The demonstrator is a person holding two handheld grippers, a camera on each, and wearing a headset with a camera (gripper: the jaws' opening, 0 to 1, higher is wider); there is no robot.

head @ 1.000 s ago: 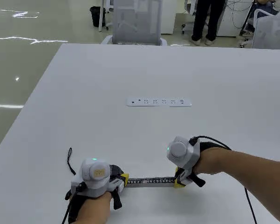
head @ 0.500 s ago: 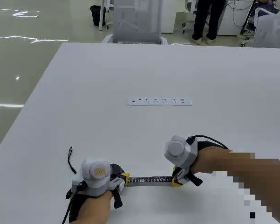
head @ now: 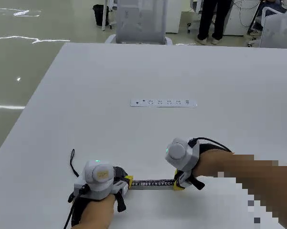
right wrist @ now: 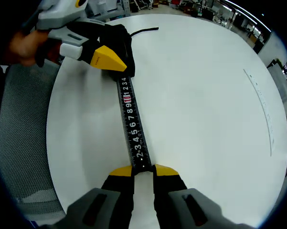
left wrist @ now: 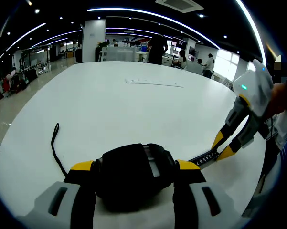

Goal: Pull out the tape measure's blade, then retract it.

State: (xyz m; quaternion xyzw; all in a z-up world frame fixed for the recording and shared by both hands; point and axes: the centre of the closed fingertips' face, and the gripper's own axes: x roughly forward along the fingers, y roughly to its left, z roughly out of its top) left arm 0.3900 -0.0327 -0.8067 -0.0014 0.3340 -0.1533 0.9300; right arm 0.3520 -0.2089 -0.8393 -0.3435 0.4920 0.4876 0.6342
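Black tape measure [left wrist: 133,174], white table [head: 157,71]

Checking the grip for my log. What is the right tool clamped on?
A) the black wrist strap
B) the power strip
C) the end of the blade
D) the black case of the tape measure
C: the right tool pinches the end of the blade, while the left tool holds the black case.
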